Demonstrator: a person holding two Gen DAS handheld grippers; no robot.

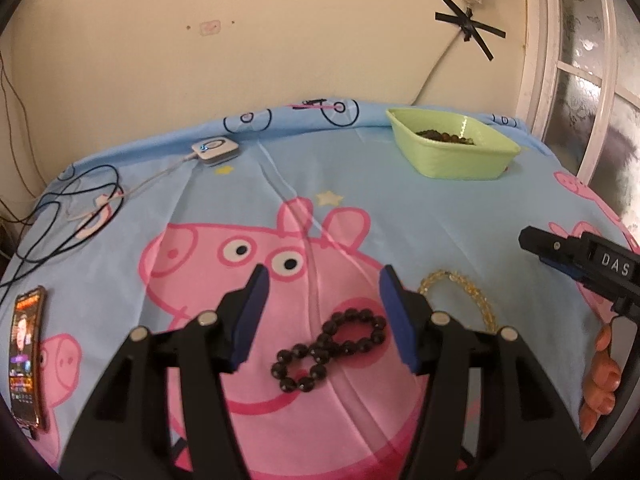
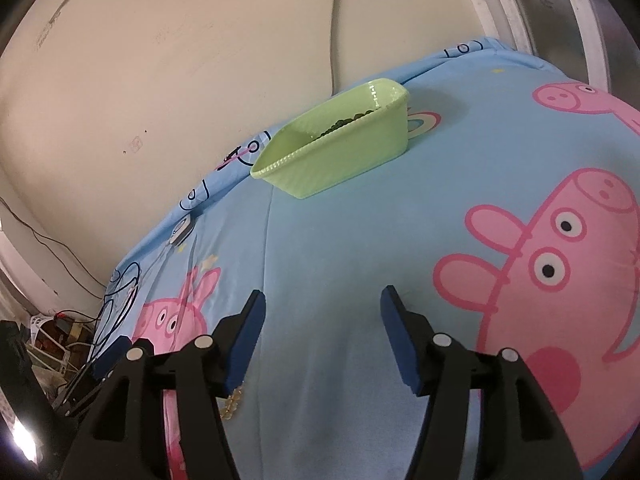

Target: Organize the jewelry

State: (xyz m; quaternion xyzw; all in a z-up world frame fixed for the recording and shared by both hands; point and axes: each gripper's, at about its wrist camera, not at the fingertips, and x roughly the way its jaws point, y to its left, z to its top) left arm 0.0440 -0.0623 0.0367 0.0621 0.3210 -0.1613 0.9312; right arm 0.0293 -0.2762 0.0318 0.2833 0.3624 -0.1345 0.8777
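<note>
A black bead bracelet [image 1: 330, 350], twisted into a figure eight, lies on the pig-print cloth between the fingers of my open, empty left gripper [image 1: 324, 280]. A yellow bead bracelet [image 1: 460, 292] lies just right of the left gripper, partly hidden by its finger; a bit of it shows in the right wrist view [image 2: 232, 404]. A green tray [image 1: 452, 148] with dark beads inside stands at the back right; it also shows in the right wrist view [image 2: 340, 152]. My right gripper [image 2: 322, 308] is open and empty above bare cloth; its body shows in the left view [image 1: 580, 264].
A phone [image 1: 26, 356] lies at the left edge. Black and white cables [image 1: 80, 208] and a small white device [image 1: 214, 150] lie at the back left. The wall is right behind the table, a window frame to the right.
</note>
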